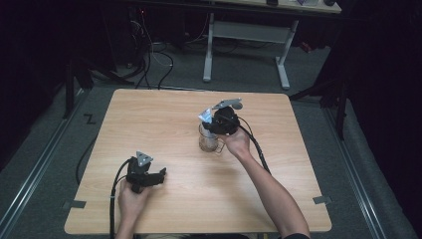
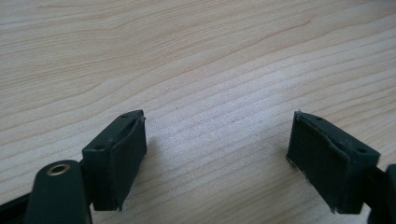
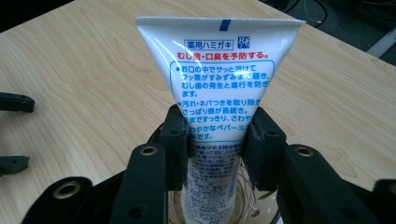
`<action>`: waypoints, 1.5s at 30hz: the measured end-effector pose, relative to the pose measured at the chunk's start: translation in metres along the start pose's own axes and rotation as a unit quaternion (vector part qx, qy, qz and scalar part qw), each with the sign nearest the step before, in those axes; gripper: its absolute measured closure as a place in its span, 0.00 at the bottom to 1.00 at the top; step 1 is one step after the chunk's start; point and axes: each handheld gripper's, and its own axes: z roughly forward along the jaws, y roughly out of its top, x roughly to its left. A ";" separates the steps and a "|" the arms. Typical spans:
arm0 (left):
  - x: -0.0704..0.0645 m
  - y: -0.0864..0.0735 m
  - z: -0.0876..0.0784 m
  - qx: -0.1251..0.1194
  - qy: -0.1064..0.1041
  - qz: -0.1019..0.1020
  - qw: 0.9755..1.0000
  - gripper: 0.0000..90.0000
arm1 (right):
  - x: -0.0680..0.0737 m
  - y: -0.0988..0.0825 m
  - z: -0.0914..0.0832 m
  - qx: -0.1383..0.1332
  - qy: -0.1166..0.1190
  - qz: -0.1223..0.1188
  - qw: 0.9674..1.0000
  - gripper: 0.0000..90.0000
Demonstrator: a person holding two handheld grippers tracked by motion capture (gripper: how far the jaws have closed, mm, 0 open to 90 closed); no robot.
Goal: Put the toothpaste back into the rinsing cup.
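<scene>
My right gripper (image 3: 215,140) clamps a toothpaste tube (image 3: 217,74) standing in the glass cup (image 1: 208,142) mid-table, not yet released, while my left gripper (image 2: 217,154), jaws wide and empty, rests near the table's (image 1: 174,114) front edge.

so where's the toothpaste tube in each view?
High view: toothpaste tube right of centre, standing in the glass cup, gripped by the right claw.
Left gripper view: bare wooden table between open jaws, no tube there.
Right gripper view: tube centre, crimped end up, jaws closed on it, cup beneath.
Shared landmark: the wooden table.
</scene>
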 end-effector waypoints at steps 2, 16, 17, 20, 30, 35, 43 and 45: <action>0.000 0.000 0.000 0.000 0.000 0.000 1.000 0.22 | 0.000 0.000 0.000 -0.001 0.000 0.001 1.000 0.72; 0.000 0.000 0.000 0.000 0.000 0.000 1.000 0.22 | 0.002 -0.005 0.000 0.006 -0.001 -0.006 1.000 0.71; 0.000 0.000 0.000 0.000 0.000 0.000 1.000 0.22 | 0.002 -0.005 0.000 0.006 -0.001 -0.006 1.000 0.71; 0.000 0.000 0.000 0.000 0.000 0.000 1.000 0.22 | 0.003 -0.006 0.000 0.008 -0.001 -0.012 1.000 0.71; 0.000 0.000 0.000 0.000 0.000 0.000 1.000 0.22 | 0.001 -0.011 0.000 0.008 0.000 -0.011 1.000 0.71; 0.000 0.000 0.000 0.000 0.000 0.000 1.000 0.22 | -0.001 -0.015 -0.003 0.006 0.003 -0.004 1.000 0.71; 0.000 0.000 0.000 0.000 0.000 0.000 1.000 0.22 | 0.000 -0.019 -0.007 0.005 0.003 -0.010 1.000 0.70; 0.000 0.000 0.000 0.000 0.000 0.000 1.000 0.22 | 0.001 -0.020 -0.008 0.006 0.002 -0.014 1.000 0.70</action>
